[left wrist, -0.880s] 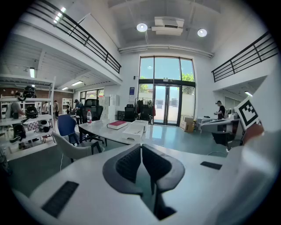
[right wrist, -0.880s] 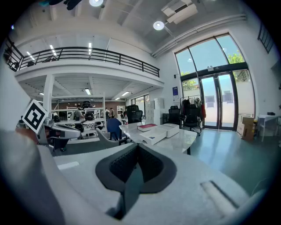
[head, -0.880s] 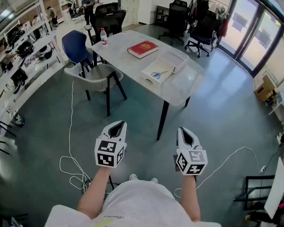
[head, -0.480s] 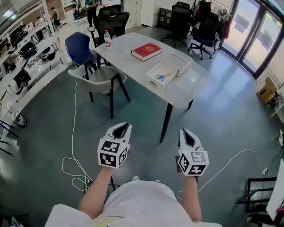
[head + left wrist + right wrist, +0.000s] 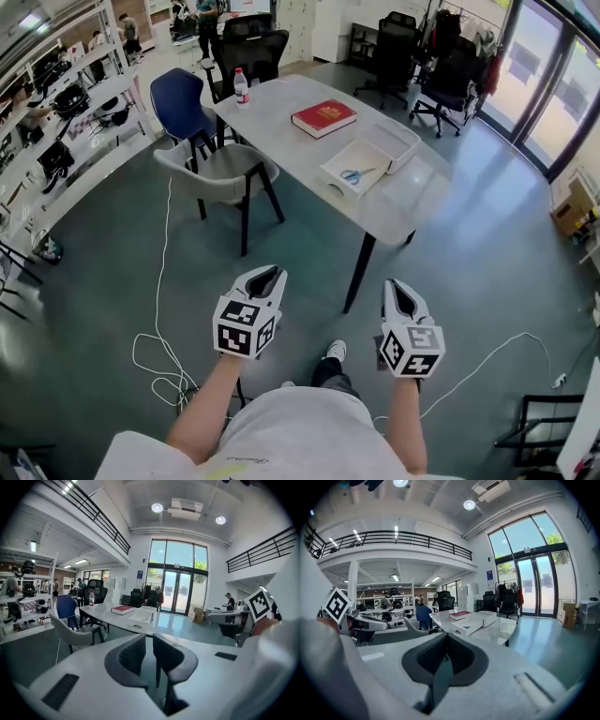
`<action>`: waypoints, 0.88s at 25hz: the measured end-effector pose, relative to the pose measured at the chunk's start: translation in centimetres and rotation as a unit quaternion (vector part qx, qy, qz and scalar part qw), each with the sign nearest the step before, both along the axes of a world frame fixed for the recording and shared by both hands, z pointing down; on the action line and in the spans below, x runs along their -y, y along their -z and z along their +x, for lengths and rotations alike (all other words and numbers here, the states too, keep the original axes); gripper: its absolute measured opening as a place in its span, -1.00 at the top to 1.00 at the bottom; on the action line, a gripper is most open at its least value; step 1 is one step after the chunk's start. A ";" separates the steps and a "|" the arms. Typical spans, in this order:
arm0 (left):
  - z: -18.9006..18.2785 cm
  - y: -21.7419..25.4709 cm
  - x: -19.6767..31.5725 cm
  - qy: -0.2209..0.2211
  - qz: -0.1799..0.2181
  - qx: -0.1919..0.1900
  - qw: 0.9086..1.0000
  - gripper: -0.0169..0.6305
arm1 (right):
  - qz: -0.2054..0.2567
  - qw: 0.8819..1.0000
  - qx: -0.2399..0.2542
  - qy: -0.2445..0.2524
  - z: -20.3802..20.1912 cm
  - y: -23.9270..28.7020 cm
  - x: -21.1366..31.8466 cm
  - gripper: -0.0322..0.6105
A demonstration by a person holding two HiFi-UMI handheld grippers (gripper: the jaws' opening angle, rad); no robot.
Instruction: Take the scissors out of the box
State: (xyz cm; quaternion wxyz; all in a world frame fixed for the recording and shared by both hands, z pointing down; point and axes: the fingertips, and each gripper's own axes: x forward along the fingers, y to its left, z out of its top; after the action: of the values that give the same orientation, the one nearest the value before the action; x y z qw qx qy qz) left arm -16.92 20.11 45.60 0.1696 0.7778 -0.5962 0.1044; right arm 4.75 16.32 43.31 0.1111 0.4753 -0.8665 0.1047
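Observation:
Blue-handled scissors (image 5: 352, 175) lie in an open white box (image 5: 335, 179) on the grey table (image 5: 281, 131), far ahead of both grippers. My left gripper (image 5: 265, 277) is held in the air at the lower left, jaws almost touching, nothing between them. The right gripper (image 5: 396, 287) hangs at the lower right, shut and empty. Both point towards the table, well short of it. The box (image 5: 140, 617) shows small in the left gripper view, and the same box (image 5: 466, 626) in the right gripper view; the scissors are only a blue speck there.
A red book (image 5: 323, 117), a water bottle (image 5: 241, 87) and a second white tray (image 5: 392, 143) are on the table. A grey chair (image 5: 220, 169) and a blue chair (image 5: 178, 101) stand at its left. A white cable (image 5: 155, 347) loops on the floor. Office chairs stand behind.
The table has come closer and lower in the head view as the person walks towards it. A foot now shows below. Both grippers keep the same pose.

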 end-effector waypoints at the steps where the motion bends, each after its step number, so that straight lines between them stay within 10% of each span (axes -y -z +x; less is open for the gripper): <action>1: 0.1 -0.2 0.4 -0.001 -0.003 0.002 1.000 0.87 | 0.000 1.000 0.000 0.002 -0.1 -0.1 0.5 0.88; 22: 0.7 0.3 16.5 0.056 -0.006 0.013 0.998 0.73 | 0.000 0.998 0.015 0.058 0.0 0.4 19.2 0.88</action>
State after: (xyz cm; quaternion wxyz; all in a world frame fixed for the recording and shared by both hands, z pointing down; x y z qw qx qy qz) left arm -16.22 3.60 45.32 0.1722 0.7407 -0.6402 0.1088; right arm 4.73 -2.89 42.89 0.1045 0.4224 -0.8942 0.1053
